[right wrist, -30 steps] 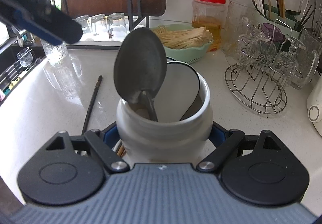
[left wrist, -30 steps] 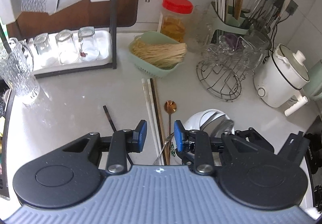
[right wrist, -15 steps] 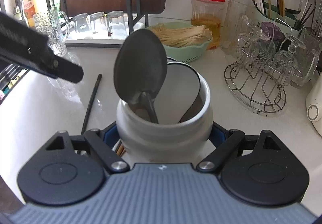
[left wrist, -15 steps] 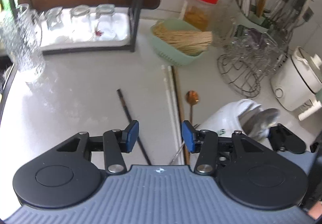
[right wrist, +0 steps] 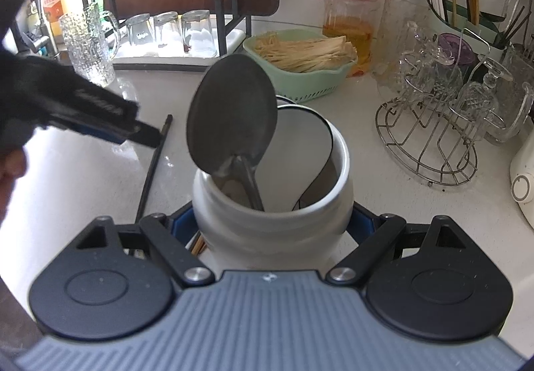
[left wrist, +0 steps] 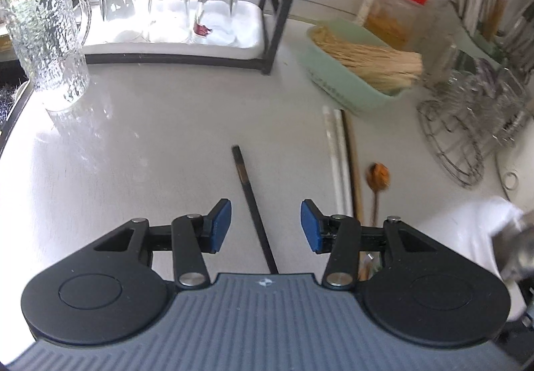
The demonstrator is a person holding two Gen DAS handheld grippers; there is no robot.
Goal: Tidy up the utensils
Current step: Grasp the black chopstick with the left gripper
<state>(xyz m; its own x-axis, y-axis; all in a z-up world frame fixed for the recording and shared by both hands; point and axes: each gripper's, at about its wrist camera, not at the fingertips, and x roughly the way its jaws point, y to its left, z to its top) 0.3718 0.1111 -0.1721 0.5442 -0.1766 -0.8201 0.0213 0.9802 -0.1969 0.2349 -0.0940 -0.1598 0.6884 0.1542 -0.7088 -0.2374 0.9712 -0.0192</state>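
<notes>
The black chopstick (left wrist: 253, 204) is best centred between the half-open, empty left hand-held gripper (left wrist: 265, 226) while the jar (right wrist: 272, 204) is clamped by the right hand-held gripper (right wrist: 272, 224).

Bright daylight from upper left, countertop glare, blurred right edge, fisheye bending

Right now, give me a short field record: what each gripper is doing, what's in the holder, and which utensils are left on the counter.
left gripper: open, jaws just widened, astride the black chopstick, not gripping
right gripper: shut on the white ceramic holder
in holder: metal ladle, white spatula
left on counter: black chopstick, white chopsticks, wooden chopstick, copper spoon
</notes>
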